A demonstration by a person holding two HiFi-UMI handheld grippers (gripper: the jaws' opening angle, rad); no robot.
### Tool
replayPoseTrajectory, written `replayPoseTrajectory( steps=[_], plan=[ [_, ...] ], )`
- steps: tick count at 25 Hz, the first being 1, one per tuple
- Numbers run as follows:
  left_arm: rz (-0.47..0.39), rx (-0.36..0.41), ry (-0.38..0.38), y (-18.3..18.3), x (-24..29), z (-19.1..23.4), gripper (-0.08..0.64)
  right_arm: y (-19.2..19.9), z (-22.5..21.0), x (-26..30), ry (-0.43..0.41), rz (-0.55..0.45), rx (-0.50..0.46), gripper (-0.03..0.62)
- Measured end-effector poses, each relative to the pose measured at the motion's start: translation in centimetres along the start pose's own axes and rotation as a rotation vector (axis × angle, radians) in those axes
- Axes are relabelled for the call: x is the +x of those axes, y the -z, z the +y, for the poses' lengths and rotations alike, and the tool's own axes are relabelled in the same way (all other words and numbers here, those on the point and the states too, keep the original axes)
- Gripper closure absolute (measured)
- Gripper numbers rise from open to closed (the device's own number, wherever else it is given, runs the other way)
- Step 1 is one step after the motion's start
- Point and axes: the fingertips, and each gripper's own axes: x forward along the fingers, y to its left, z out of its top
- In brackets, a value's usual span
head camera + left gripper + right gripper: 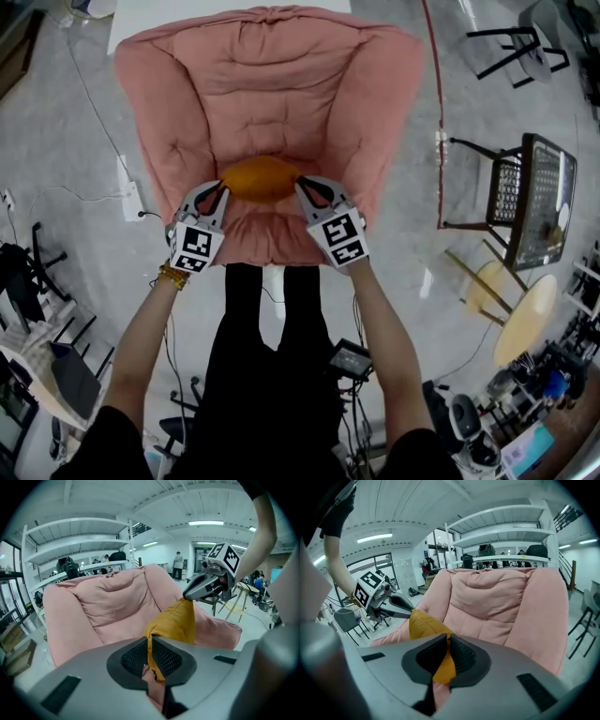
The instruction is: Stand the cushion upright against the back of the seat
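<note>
**Two-corner pinch, both sides clamped**

Nearest, left hand-held gripper (217, 193) clenched on one corner of the mustard-yellow soft fabric cushion (260, 178); right hand-held gripper (307, 192) clenched on the opposite corner; cushion spans between them over the front of the seat; beyond, the pink padded fabric armchair (267, 84), its backrest apart from the cushion.

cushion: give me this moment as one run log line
left tongs: shut on yellow cushion end | right tongs: shut on other end | cushion: over pink armchair seat, not yet against back
</note>
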Motion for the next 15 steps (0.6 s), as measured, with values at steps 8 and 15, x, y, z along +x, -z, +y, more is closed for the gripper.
replayPoseTrajectory(
  steps=[8, 15],
  plan=[
    [0.000, -0.150, -0.020, -0.4, 2.9, 3.7, 0.525, -1.7, -2.5, 3.1, 0.033, -0.030, 0.042, 0.557],
    [-0.002, -0.300, -0.048, -1.6, 5.6, 6.1, 0.525, -2.5, -5.8, 5.3, 0.092, -0.050, 0.117, 0.558]
  ],
)
